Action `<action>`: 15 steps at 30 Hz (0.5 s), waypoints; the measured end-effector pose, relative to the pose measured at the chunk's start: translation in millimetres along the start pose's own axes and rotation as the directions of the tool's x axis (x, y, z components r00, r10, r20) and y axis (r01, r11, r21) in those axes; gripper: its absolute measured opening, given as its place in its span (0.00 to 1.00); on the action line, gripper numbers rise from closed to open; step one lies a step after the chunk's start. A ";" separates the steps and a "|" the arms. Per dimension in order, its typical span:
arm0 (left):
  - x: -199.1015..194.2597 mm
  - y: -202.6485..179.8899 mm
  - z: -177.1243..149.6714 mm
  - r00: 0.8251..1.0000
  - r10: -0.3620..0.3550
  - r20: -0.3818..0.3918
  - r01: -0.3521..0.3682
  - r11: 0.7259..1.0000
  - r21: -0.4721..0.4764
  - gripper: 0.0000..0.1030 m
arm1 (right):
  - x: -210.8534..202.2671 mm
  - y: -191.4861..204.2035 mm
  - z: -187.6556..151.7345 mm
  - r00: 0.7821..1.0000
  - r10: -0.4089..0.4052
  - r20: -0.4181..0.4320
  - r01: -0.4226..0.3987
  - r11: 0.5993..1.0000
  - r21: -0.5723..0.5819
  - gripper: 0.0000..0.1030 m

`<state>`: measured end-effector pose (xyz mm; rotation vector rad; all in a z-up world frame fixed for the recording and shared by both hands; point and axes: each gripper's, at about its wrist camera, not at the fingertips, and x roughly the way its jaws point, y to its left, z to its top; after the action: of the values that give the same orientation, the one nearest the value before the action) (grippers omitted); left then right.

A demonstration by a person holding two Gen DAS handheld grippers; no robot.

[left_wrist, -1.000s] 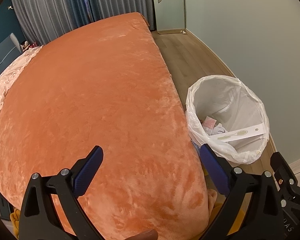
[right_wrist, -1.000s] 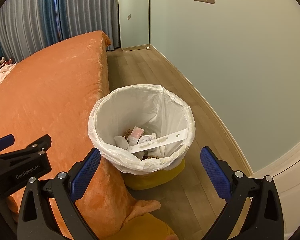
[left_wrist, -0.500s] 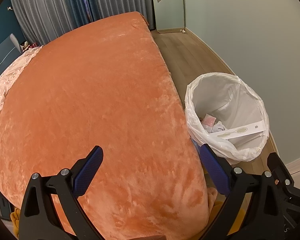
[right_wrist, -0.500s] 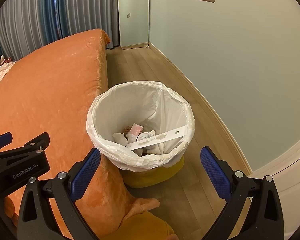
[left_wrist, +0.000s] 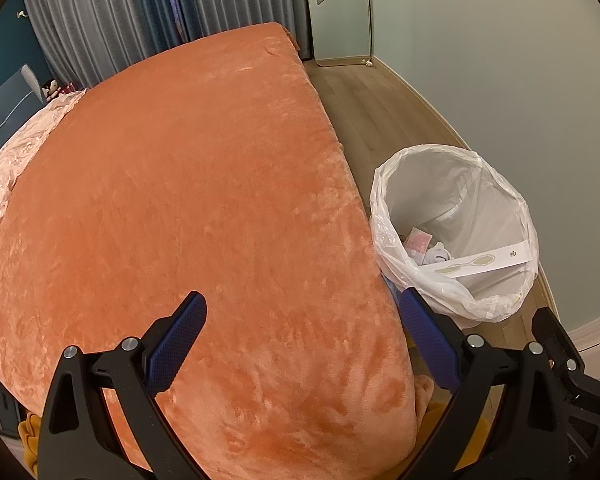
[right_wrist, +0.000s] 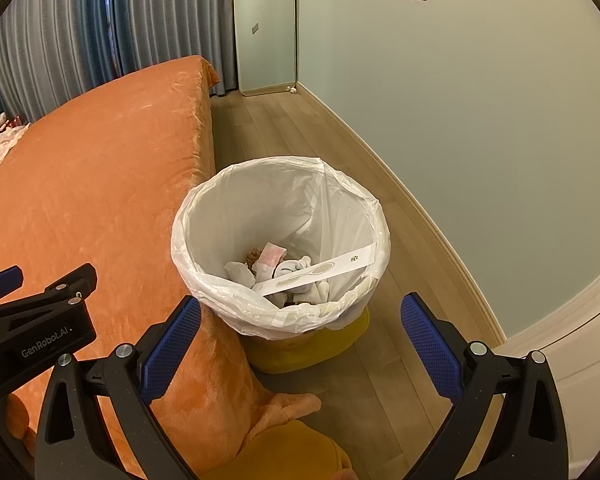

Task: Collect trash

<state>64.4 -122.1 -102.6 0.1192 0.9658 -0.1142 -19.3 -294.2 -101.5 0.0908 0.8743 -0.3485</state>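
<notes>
1. Bedroom: orange bedspread point(left_wrist: 180, 208), wood floor point(right_wrist: 284, 136), pale wall.
2. Trash bin point(right_wrist: 372, 216) with white liner stands on floor, touching bed edge.
3. Long paper strip point(right_wrist: 320, 272) lies across the crumpled trash, its long axis slanting up toward the wall-side rim.
4. My left gripper point(left_wrist: 300, 344) gapes wide over the bed, empty.
5. My right gripper point(right_wrist: 300, 344) gapes wide near the bin, empty.
</notes>
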 end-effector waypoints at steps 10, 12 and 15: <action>-0.6 -0.3 -0.6 1.000 -0.006 0.000 0.006 1.000 0.004 0.90 | 0.5 -0.4 0.0 1.000 0.001 -0.001 -0.001 1.000 0.000 0.93; -0.5 -0.4 -0.5 1.000 -0.005 0.000 0.005 1.000 0.004 0.90 | 1.0 0.5 -0.8 1.000 0.000 -0.002 0.000 1.000 -0.004 0.93; -1.2 -0.8 -0.8 1.000 -0.006 0.002 0.006 1.000 0.009 0.90 | 1.3 1.3 -1.0 1.000 -0.001 -0.002 0.001 1.000 -0.004 0.93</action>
<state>63.0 -122.7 -102.1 0.1244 0.9641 -0.1246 -18.8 -293.1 -103.2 0.0870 0.8767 -0.3475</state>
